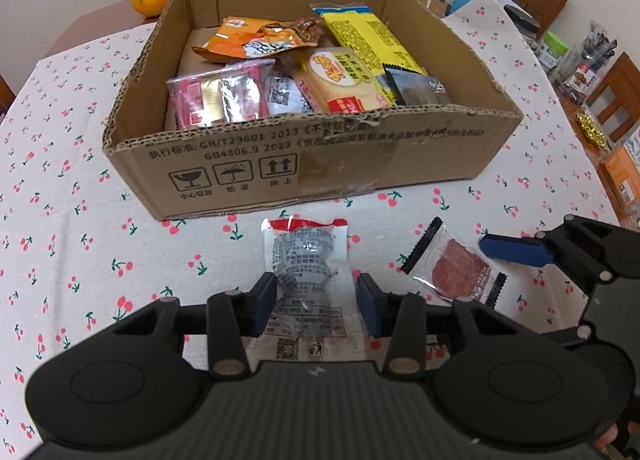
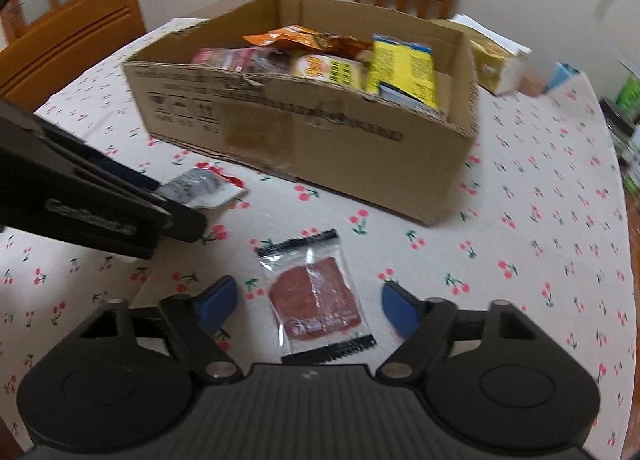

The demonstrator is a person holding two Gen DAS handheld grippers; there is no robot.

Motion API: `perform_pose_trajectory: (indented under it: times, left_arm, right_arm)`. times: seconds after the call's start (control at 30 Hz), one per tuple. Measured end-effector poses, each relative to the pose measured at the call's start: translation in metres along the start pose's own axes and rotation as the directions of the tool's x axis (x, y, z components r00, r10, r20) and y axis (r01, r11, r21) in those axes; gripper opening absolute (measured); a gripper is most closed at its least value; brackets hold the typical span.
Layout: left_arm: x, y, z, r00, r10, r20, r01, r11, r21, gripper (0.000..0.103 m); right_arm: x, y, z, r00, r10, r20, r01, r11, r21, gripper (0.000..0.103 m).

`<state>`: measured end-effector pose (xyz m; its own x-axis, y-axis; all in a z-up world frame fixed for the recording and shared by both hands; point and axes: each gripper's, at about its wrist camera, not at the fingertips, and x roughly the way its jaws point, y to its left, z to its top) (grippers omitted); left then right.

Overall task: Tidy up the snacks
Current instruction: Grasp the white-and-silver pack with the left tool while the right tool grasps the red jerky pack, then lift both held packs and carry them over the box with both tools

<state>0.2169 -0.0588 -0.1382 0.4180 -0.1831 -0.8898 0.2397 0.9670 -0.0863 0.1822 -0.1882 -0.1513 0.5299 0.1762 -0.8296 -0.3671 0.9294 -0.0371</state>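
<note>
Currently your left claw [image 1: 316,302] is clenched on the white packet with the red top [image 1: 306,256], which lies flat on the tabletop [image 1: 80,196] just in front of the cardboard box [image 1: 320,164]. Your right claw [image 2: 308,306] is released, pads either side of the clear jerky packet [image 2: 316,296] but not touching. Risks: slick film may buckle or slip from the left pinch on lifting. The right pads could skid the flat packet instead of catching it. Both claws sit near each other; they could collide. The box is already crowded.
</note>
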Motion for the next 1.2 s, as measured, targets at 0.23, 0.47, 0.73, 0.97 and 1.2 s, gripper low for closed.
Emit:
perform_pose_trajectory:
  times: [0.23, 0.47, 0.73, 0.97, 1.2]
  left_arm:
    - [0.004, -0.001, -0.002, 1.000, 0.011, 0.000, -0.011, 1.000, -0.012, 0.048]
    - [0.001, -0.002, -0.002, 1.000, 0.011, 0.010, -0.011, 1.000, -0.004, 0.043]
    - [-0.010, -0.001, 0.002, 1.000, -0.003, 0.010, 0.003, 1.000, 0.020, 0.035]
    - [-0.009, 0.001, 0.000, 1.000, -0.012, 0.001, 0.012, 0.999, 0.033, 0.040]
    - [0.006, -0.003, -0.002, 1.000, 0.018, -0.002, -0.018, 0.998, 0.053, 0.051]
  right_arm:
    - [-0.003, 0.004, 0.003, 1.000, 0.011, -0.002, -0.011, 1.000, -0.027, 0.054]
    - [-0.004, 0.001, 0.004, 1.000, 0.002, -0.020, -0.002, 1.000, 0.005, 0.051]
    - [-0.015, -0.010, 0.008, 1.000, 0.006, -0.028, -0.005, 0.999, 0.051, 0.051]
    - [-0.024, -0.011, 0.010, 1.000, 0.003, -0.019, -0.002, 0.999, 0.048, 0.051]
    - [-0.029, -0.010, 0.010, 1.000, 0.002, -0.009, -0.002, 0.999, 0.048, 0.051]
